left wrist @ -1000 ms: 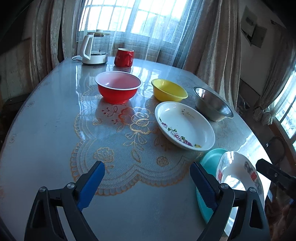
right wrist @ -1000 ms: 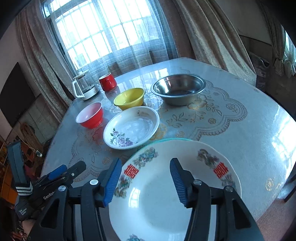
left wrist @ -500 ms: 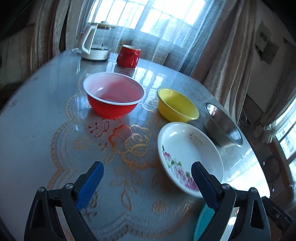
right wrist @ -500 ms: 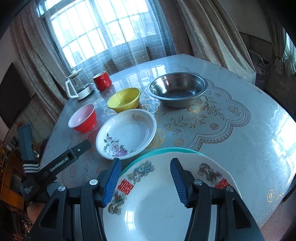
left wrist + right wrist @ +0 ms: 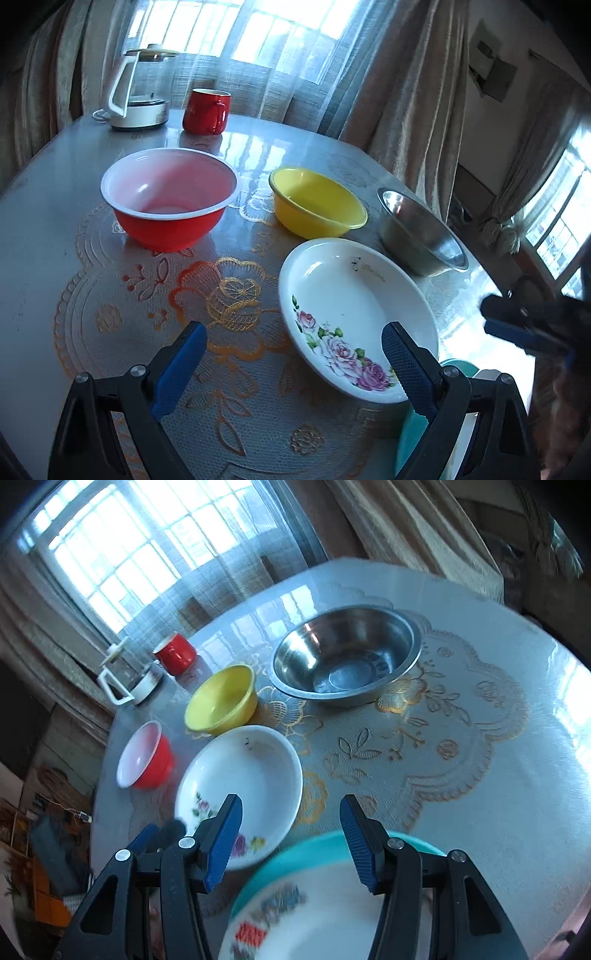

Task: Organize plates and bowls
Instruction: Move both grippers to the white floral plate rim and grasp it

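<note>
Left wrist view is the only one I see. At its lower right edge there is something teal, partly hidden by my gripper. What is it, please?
Observer: It is a teal plate, and a white plate with red characters lies on top of it.
Operator: Is the right gripper holding that stack?
Observer: No. The right gripper is over the far rim of the stack, with its jaws open and not closed on anything.
Operator: And the steel bowl, is something inside?
Observer: No, the steel bowl is empty down to its bottom.
</note>
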